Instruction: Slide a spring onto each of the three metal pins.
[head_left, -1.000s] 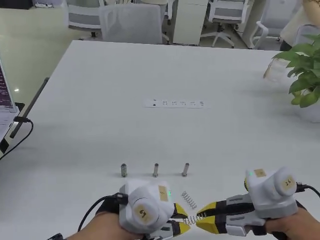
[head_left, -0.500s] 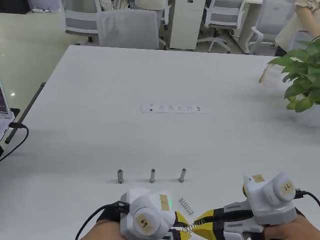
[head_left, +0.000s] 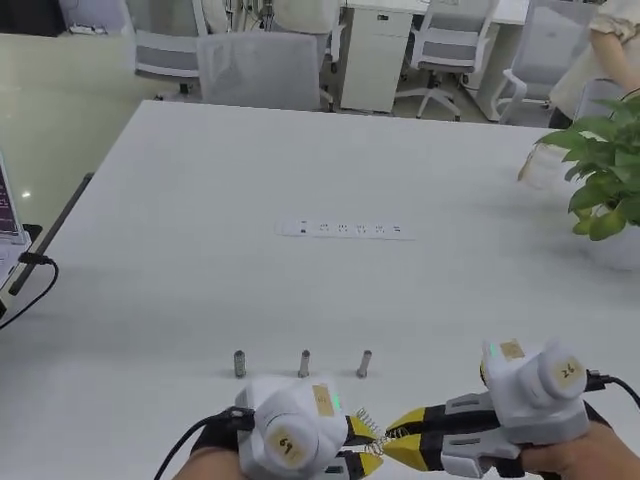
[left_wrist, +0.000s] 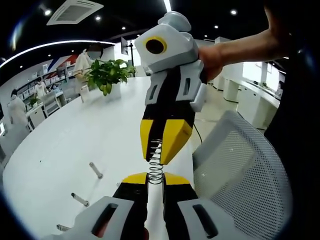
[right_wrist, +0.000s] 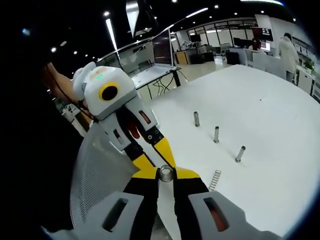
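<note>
Head view: coiled wire spring (head_left: 368, 425), three cylindrical pins (head_left: 303, 363).

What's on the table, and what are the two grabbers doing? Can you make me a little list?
table: white
metal pins: three, upright in a row
held spring: between the two grippers
left gripper: fingers shut on held spring
right gripper: fingers shut on held spring
loose spring: lying on the table near the pins
</note>
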